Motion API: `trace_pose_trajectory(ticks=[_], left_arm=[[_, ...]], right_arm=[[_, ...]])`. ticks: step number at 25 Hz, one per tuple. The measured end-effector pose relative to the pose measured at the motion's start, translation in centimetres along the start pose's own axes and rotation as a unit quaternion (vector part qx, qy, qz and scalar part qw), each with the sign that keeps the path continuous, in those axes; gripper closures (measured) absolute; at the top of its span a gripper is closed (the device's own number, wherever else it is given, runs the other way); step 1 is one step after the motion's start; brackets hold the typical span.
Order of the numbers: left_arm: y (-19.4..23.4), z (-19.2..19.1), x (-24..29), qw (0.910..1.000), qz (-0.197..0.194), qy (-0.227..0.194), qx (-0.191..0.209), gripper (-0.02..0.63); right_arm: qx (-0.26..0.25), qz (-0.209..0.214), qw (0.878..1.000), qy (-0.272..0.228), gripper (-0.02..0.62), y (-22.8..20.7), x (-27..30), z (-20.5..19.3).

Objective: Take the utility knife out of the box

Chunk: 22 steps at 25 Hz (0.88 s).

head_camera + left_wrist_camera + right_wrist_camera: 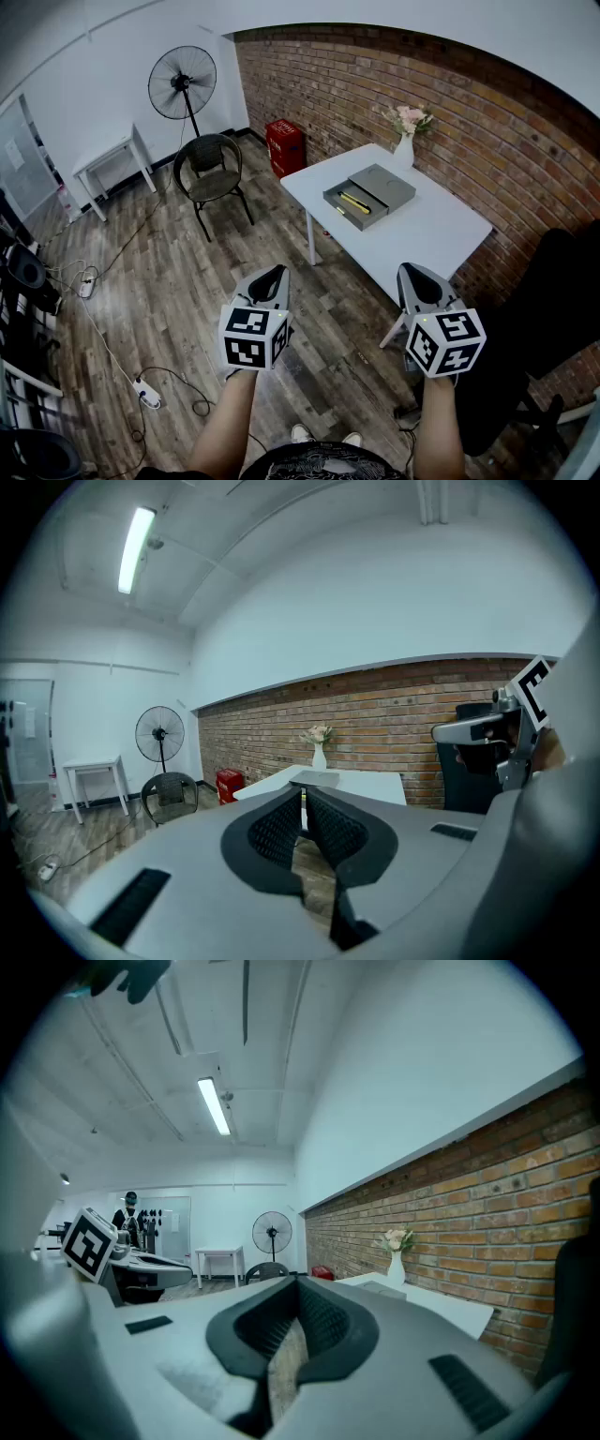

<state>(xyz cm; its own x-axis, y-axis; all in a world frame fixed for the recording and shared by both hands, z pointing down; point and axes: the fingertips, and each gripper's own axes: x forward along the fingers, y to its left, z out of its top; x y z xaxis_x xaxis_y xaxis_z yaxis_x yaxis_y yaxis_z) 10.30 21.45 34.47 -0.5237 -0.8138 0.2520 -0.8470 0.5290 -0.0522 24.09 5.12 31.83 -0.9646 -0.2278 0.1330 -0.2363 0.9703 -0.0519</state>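
A grey box [338,194] lies open on the white table [422,234], its lid [382,185] set beside it. The yellow utility knife [355,202] rests inside the box. My left gripper [272,274] and right gripper [415,272] hover side by side over the floor, well short of the table, both shut with nothing in them. In the left gripper view the shut jaws [305,794] point toward the table [361,782] and the box [314,778]. Past the shut right gripper [296,1282], the right gripper view shows the box [380,1288] far ahead.
A vase of flowers [405,141] stands at the table's far edge by the brick wall. A black chair [211,169], a standing fan [183,82], a red crate [286,145] and a small white table [112,155] stand to the left. Cables and a power strip [145,392] lie on the floor. A dark office chair [544,328] is at the right.
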Motion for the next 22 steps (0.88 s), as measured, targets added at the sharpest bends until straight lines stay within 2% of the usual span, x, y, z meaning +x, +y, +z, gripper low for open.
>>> trace_pose_trajectory(ticks=[14, 22], left_arm=[[3.2, -1.2, 0.3, 0.9991, -0.041, 0.006, 0.005, 0.569], [5.1, -1.7, 1.7, 0.9989, -0.047, 0.006, 0.0, 0.569]], right_arm=[[0.0, -0.016, 1.0, 0.001, 0.577, 4.2, 2.0, -0.3], [-0.005, -0.025, 1.0, 0.006, 0.577, 4.7, 4.1, -0.7]])
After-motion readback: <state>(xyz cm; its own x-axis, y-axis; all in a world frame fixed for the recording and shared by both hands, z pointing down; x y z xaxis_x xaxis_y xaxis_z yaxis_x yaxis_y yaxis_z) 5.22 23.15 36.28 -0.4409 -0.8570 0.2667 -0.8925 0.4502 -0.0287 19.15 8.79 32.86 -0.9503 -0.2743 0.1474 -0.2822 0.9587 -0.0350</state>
